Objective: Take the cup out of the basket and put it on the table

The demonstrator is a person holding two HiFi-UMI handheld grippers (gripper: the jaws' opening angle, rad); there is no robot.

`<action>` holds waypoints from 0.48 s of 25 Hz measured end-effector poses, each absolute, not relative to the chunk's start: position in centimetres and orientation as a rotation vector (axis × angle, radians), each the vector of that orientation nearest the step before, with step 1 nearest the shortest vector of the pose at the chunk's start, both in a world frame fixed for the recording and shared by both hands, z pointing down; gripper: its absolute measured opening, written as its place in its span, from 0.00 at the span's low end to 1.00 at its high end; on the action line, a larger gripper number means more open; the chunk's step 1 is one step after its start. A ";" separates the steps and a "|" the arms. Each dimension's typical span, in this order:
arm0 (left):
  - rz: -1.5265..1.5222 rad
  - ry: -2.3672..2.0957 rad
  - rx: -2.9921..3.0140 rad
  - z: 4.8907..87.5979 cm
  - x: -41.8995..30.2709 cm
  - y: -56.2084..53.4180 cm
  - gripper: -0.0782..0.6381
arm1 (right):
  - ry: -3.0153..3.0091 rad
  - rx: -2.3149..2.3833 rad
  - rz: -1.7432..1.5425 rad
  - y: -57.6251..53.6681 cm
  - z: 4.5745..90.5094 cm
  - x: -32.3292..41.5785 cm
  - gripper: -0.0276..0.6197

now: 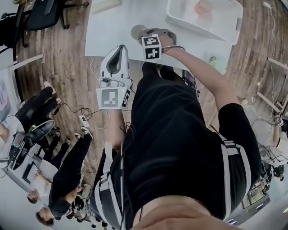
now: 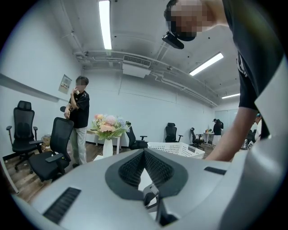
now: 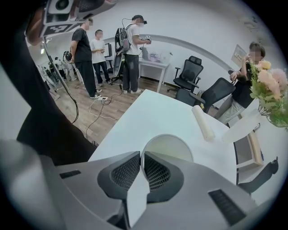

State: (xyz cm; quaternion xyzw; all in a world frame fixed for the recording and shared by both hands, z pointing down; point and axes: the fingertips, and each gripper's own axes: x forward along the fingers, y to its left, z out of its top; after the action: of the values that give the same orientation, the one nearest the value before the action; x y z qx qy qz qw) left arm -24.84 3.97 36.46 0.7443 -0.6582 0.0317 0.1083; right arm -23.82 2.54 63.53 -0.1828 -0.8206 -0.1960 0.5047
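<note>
The marker cube [image 1: 112,97] on the left gripper [image 2: 144,151] and the marker cube [image 1: 151,47] on the right gripper [image 3: 141,155] each carry black-and-white square patterns, with no lettering. The left gripper is held at the near edge of the white table [image 3: 153,114], pointing roughly level across it. Its jaw tips are together and nothing is in them.

Just past that edge, the person's right forearm reaches over the table with the right gripper tipped steeply down. Its jaws are almost together, pinching the near wall of the cup [image 3: 173,144]. The cup stands upright over the table's near part, mouth up and outside the basket. Whether its base touches the tabletop cannot be told.

Toward the table's far right corner sits the white perforated basket [image 1: 225,27], with a blurred pinkish item [image 1: 203,6] in it. A cream roll [image 3: 203,122] lies on the table beyond the cup. Past the table's far end, a bunch of flowers [image 2: 108,126] stands in a white vase. On the wall behind it is a notice [image 2: 65,83] whose print is too small to read.
</note>
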 end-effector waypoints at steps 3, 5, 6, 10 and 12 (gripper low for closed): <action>0.095 -1.932 2.195 36.5 -24.8 3.8 0.14 | -1.986 -0.443 -0.464 2.5 63.5 -23.8 0.11; 0.097 -1.929 2.197 36.4 -24.8 3.6 0.14 | -1.987 -0.446 -0.457 2.5 63.5 -23.9 0.11; 0.096 -1.928 2.197 36.3 -24.8 3.5 0.14 | -1.987 -0.446 -0.456 2.5 63.4 -23.9 0.11; 0.080 -1.922 2.199 36.0 -24.6 3.2 0.14 | -1.987 -0.441 -0.478 2.4 63.5 -23.8 0.11; 0.081 -1.922 2.199 36.0 -24.7 3.2 0.14 | -1.996 -0.445 -0.477 2.5 63.3 -24.0 0.11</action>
State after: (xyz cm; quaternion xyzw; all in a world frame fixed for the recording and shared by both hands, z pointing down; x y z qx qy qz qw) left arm -24.71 3.20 36.00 0.7482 -0.6538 0.0275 0.1097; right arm -24.00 2.46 63.31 -0.1839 -0.8245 -0.1969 0.4975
